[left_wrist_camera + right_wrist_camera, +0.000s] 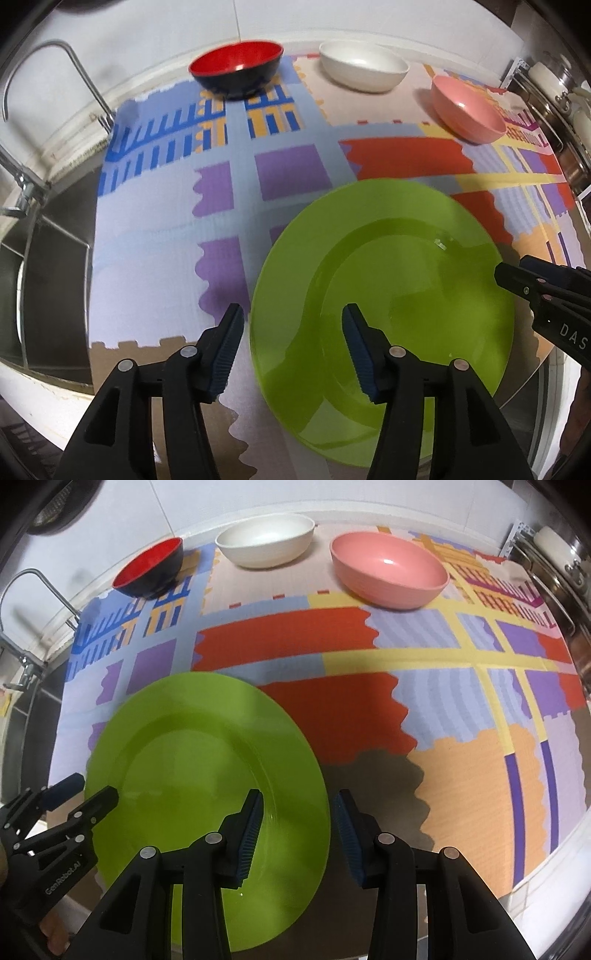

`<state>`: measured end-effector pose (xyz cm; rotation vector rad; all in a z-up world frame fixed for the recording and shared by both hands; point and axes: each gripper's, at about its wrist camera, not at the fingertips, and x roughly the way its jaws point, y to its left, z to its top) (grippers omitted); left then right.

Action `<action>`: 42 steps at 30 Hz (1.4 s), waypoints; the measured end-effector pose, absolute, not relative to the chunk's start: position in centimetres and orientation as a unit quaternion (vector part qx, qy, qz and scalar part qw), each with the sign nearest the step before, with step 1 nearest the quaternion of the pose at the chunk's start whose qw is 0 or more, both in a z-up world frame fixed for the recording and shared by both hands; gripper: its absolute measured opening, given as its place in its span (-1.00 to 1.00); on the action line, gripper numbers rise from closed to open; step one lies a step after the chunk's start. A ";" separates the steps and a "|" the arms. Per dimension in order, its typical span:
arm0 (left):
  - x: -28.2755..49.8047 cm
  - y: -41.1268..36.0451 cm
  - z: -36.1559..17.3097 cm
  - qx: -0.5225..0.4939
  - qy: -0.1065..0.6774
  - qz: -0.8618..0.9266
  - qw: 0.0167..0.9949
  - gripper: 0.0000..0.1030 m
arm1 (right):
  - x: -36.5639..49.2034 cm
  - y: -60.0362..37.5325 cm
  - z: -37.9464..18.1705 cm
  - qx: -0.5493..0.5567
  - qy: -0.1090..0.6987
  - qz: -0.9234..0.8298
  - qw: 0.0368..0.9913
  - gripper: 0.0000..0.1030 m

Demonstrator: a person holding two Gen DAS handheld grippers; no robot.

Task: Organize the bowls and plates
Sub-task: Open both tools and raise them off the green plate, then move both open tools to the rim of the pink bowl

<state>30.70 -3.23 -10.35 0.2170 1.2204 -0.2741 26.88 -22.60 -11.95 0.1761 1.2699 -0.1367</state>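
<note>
A lime-green plate [384,295] lies flat on the patterned mat [166,229] that covers the table, toward the near edge, and both grippers hang over it from opposite sides. The left gripper [293,347] has its fingers spread wide and holds nothing: one blue-padded finger [225,354] sits outside the plate's left rim over the mat, the other over the plate's inner well, so the rim runs between them (whether either pad touches the plate I cannot tell). The right gripper [299,834] is likewise spread wide and grips nothing, straddling the plate's right rim, one finger [251,834] above the green surface and its partner beyond the edge over the shadowed mat. From the left wrist view the right gripper's black tips show at the plate's far right edge; from the right wrist view the left gripper shows at the plate's left edge, its two tips apart. Along the back of the mat, well apart from the plate, three bowls stand upright in a row near the white wall: a black bowl with a red inside [236,68] at the left, a white bowl [364,66] in the middle, and a pink bowl [467,110] at the right, each separate from its neighbour. To the left of the table a metal sink [48,266] drops away, with a curved tap [55,66] rising above it. At the far right edge shiny metal cookware [565,565] stands on a rack.
</note>
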 end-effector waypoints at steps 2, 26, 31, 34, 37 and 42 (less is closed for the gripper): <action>30.7 -3.5 -9.7 0.102 0.561 -0.129 0.812 0.14 | 26.8 -22.7 -11.7 0.082 0.590 -0.063 0.801 -0.19; 32.8 -11.6 -4.1 0.085 0.495 -0.138 0.853 0.27 | 28.7 -29.5 -7.1 0.087 0.536 -0.031 0.839 -0.19; 33.9 -13.8 -3.3 0.082 0.484 -0.139 0.860 0.27 | 29.6 -31.7 -6.3 0.087 0.524 -0.030 0.846 -0.19; 34.7 -15.1 -2.7 0.081 0.477 -0.138 0.864 0.27 | 30.3 -33.0 -5.9 0.087 0.517 -0.029 0.851 -0.19; 35.8 -16.4 -2.4 0.080 0.472 -0.139 0.867 0.27 | 31.1 -34.2 -5.5 0.088 0.511 -0.024 0.855 -0.19; 37.7 -18.3 -2.3 0.084 0.468 -0.139 0.868 0.27 | 32.8 -36.3 -5.3 0.094 0.502 -0.025 0.860 -0.19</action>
